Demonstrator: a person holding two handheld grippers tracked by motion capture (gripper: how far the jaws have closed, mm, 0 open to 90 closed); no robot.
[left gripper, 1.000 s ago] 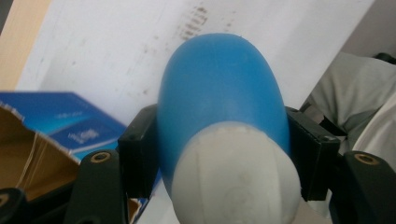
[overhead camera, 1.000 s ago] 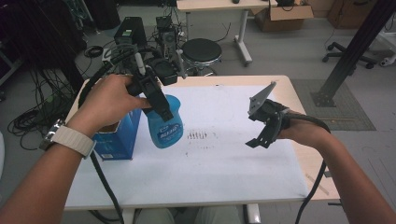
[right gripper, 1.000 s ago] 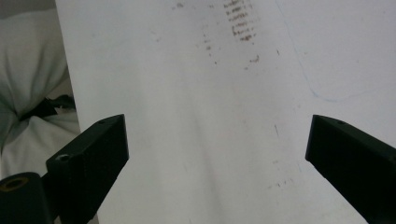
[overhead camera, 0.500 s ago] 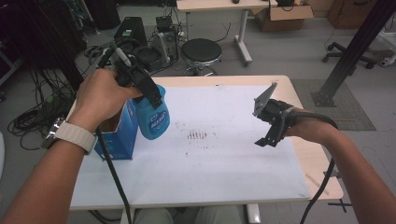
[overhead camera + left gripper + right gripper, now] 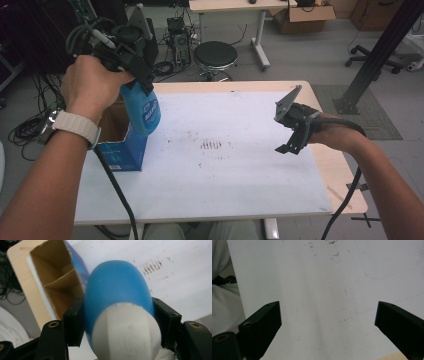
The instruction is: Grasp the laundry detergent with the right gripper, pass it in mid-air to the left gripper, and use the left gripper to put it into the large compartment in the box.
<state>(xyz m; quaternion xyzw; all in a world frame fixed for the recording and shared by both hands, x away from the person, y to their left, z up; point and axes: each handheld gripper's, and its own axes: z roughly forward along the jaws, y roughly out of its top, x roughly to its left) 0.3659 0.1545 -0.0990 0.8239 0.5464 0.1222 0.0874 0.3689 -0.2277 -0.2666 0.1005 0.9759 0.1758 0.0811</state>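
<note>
- Since a second ago the blue bottle (image 5: 145,111) has travelled from over the white sheet toward the counter's left edge and a little higher, carried by the left tongs (image 5: 141,80); the right tongs (image 5: 291,134) have hardly shifted.
- Now the bottle hangs in the air just above the open top of the blue cardboard box (image 5: 120,152), at the box's inner side, not yet inside it.
- Left tongs are clamped on the bottle's upper body, one black pad on each side, just under its white cap (image 5: 127,332).
- Its long axis runs roughly vertical, cap up and rounded base down, leaning slightly.
- Looking into the box in the left gripper view, brown cardboard walls and a divider show; I cannot tell whether anything lies at the bottom.
- Label print on the bottle is too small to read.
- Right tongs stand wide apart, gripping nothing, held above the white sheet (image 5: 225,170) of the counter (image 5: 340,185) at its right side.
</note>
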